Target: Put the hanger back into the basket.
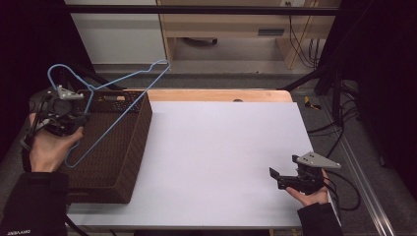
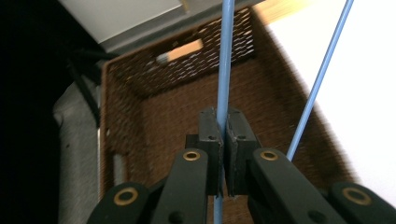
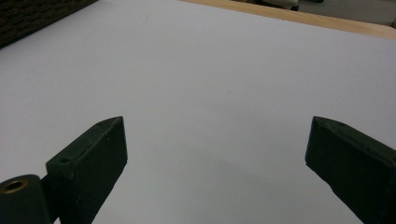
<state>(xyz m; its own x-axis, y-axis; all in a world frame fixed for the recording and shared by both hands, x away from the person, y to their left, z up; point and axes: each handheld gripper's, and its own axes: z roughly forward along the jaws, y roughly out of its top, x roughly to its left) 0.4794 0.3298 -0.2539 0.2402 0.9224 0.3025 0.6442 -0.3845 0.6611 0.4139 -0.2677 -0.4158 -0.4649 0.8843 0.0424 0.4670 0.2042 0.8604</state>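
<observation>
High view: left claw (image 1: 74, 119) clenched on one wire of a blue hanger (image 1: 115, 101), lifted above a brown woven basket (image 1: 130, 142) at the left edge of the white surface (image 1: 221, 157). Hanger tilted, hook end up and to the left, long bottom wire slanting down across the basket's opening. Right claw (image 1: 278, 178) resting low near the front right of the surface, jaws spread wide, holding nothing.

Left gripper view: black pads pinched tight on the blue wire, basket floor directly below, a second blue wire running off to the right.

Judged from this: hanger picked up and in the air over the basket, not yet set down. Still to do, most likely: moving it to its resting place and letting go. Hard to tell whether it is going into the basket or coming out of it.

Hidden or unclear: lower corner of the hanger behind the left hand (image 1: 46, 147); a small pale object seen through the basket's far wall, blurred and unidentifiable; background beyond the surface dark.
</observation>
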